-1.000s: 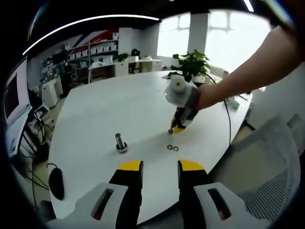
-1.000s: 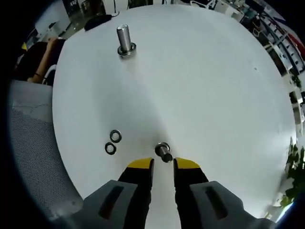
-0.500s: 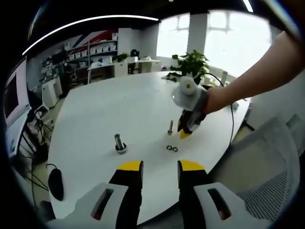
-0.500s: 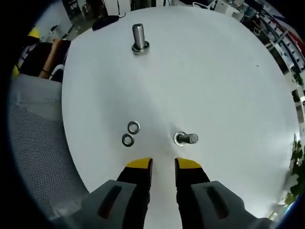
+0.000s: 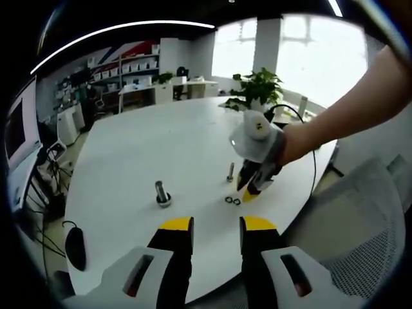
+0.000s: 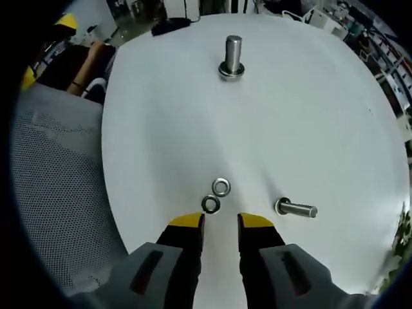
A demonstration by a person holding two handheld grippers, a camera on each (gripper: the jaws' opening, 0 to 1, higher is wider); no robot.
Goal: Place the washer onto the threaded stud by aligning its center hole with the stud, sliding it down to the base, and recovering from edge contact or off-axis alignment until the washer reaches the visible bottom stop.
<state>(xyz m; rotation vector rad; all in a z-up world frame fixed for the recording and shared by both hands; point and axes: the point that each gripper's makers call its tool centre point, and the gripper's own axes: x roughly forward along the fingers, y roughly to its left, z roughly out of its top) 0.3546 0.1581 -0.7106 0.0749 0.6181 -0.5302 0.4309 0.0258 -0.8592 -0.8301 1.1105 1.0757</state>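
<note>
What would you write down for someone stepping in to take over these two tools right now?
Left hand-held gripper: open, empty, held back above the near table edge.
Right hand-held gripper: open, empty, tips just short of the two washers.
Things: the washers lie flat side by side on the table. A small stud stands just beside them; a larger stud stands farther off, toward the left gripper's side.
Done: no washer is on either stud yet.
Left: grip one washer, line its hole up over a stud, slide it down to the base, correcting if it catches on an edge.
</note>
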